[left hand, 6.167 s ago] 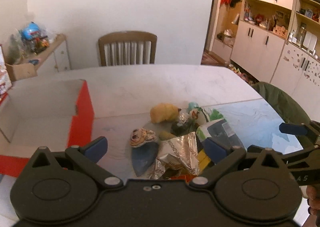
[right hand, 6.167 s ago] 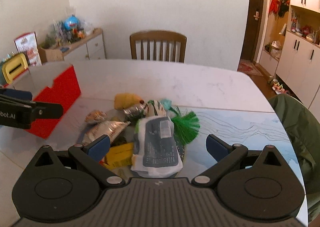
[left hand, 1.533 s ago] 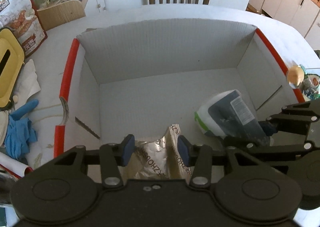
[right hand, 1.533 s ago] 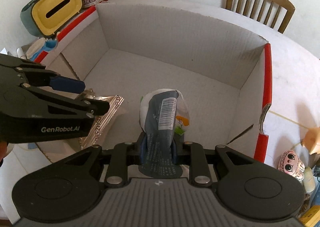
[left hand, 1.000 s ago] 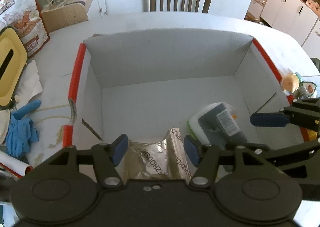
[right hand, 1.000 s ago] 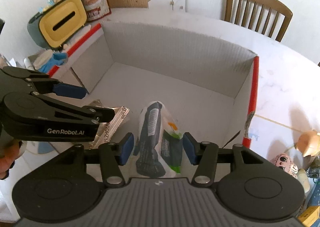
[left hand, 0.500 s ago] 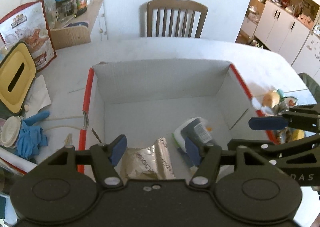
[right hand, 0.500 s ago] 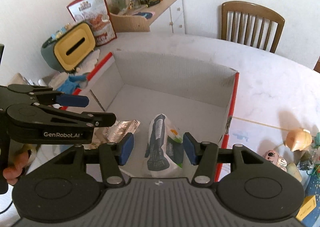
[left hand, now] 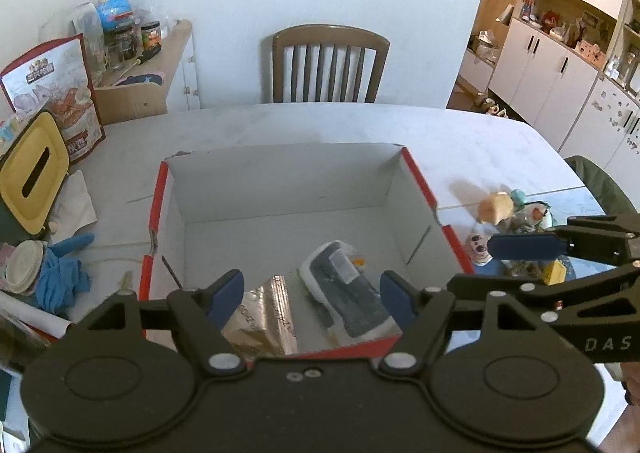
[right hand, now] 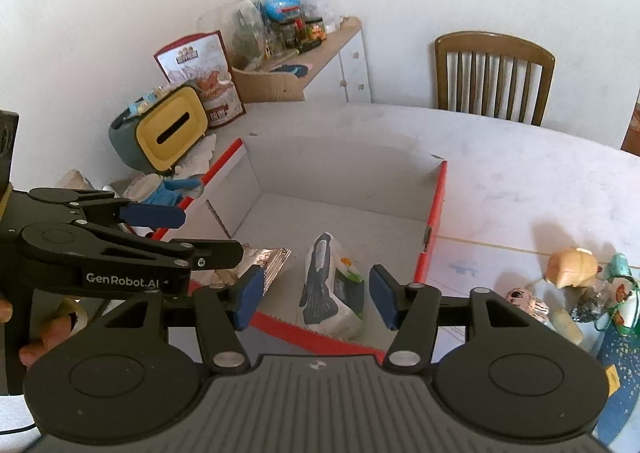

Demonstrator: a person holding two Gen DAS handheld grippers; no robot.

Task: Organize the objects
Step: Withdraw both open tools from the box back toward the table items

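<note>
Foil packet (left hand: 264, 313) below splayed left claw (left hand: 312, 299), in box (left hand: 280, 181)

Both my claws are now spread and lifted back above the box (left hand: 416, 173); the foil packet (left hand: 262, 313) and grey pouch (right hand: 330, 293) I carried over from the pile lie inside

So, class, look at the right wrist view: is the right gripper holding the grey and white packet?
No. The right gripper is open and empty, and the grey and white packet lies inside the cardboard box.
</note>
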